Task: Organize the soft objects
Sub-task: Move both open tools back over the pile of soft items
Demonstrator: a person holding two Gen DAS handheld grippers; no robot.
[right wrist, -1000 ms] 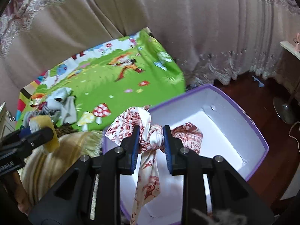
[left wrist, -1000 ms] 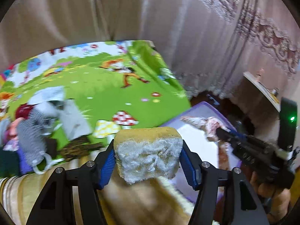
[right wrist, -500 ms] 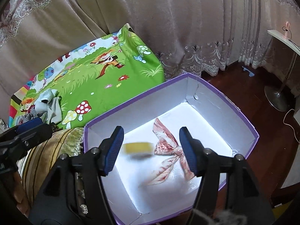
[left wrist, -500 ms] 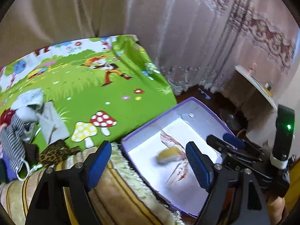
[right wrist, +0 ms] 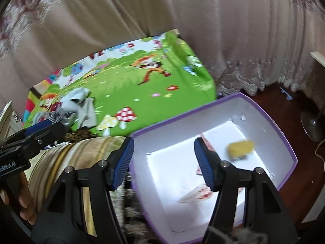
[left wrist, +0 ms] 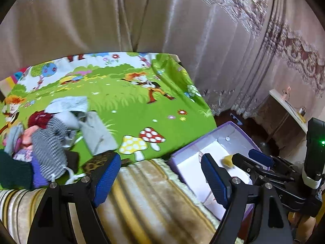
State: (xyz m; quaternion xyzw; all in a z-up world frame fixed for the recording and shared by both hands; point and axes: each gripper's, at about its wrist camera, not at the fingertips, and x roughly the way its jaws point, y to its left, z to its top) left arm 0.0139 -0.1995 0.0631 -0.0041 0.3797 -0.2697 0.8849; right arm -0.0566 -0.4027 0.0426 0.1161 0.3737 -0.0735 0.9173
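A purple-rimmed white box point(right wrist: 270, 120) sits to the right of the bed. Inside it lie a yellow sponge point(right wrist: 240, 147) and a red-patterned white cloth point(right wrist: 200, 193), partly hidden by my right finger. The sponge also shows in the left wrist view point(left wrist: 227, 159) inside the box point(left wrist: 182, 153). My left gripper point(left wrist: 160, 177) is open and empty above a striped beige cushion point(left wrist: 154, 199). My right gripper point(right wrist: 163, 160) is open and empty over the box's near left edge. A pile of soft clothes point(left wrist: 50, 134) lies on the green cartoon mat point(left wrist: 130, 105).
The right gripper's body point(left wrist: 284, 174) shows at the right of the left wrist view; the left gripper point(right wrist: 30, 138) shows at the left of the right wrist view. Curtains point(left wrist: 182, 30) hang behind. A side table point(left wrist: 288, 109) and dark wood floor point(right wrist: 294, 105) lie right.
A second ago the left gripper held the sponge and the right held the cloth. Both opened; sponge and cloth now lie in the box. Both grippers have swung left toward the bed.
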